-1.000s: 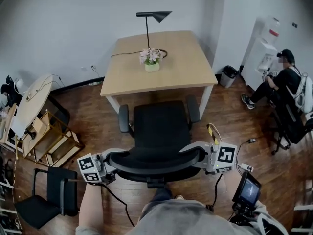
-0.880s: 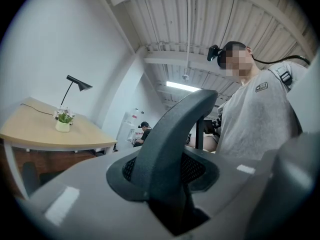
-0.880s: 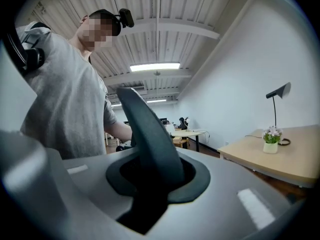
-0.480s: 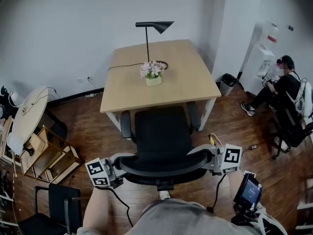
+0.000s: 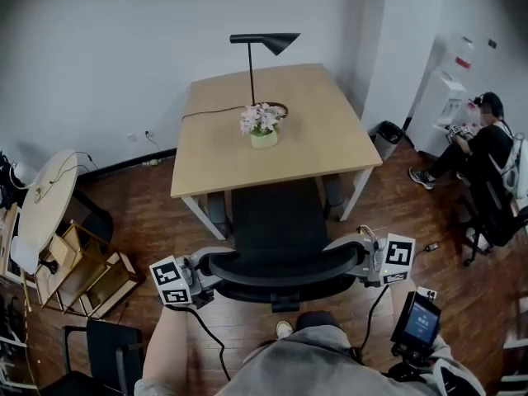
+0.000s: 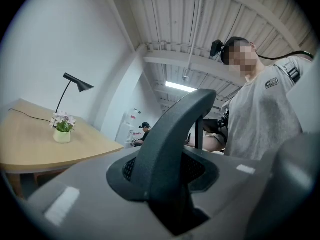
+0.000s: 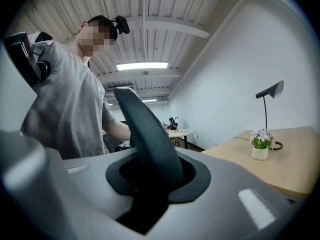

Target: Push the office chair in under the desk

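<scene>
The black office chair (image 5: 276,221) faces the light wooden desk (image 5: 322,139), its seat front and armrests tucked under the desk's near edge. Its curved backrest (image 5: 285,269) lies nearest me. My left gripper (image 5: 208,271) is shut on the backrest's left end, my right gripper (image 5: 356,261) on its right end. In the left gripper view the backrest's edge (image 6: 172,134) rises from between the grey jaws of the left gripper (image 6: 165,189). The right gripper view shows the same edge (image 7: 147,139) clamped in the right gripper (image 7: 150,189).
A black desk lamp (image 5: 262,41) and a small flower pot (image 5: 263,130) stand on the desk. A person (image 5: 478,151) sits at the right by a water dispenser (image 5: 441,97) and a bin (image 5: 388,134). A round white table (image 5: 45,209), wooden shelves (image 5: 82,271) and another black chair (image 5: 111,361) stand left.
Both grippers and the chair have moved together toward the desk. The seat and armrests, earlier out in front of the desk, now reach under its near edge.
</scene>
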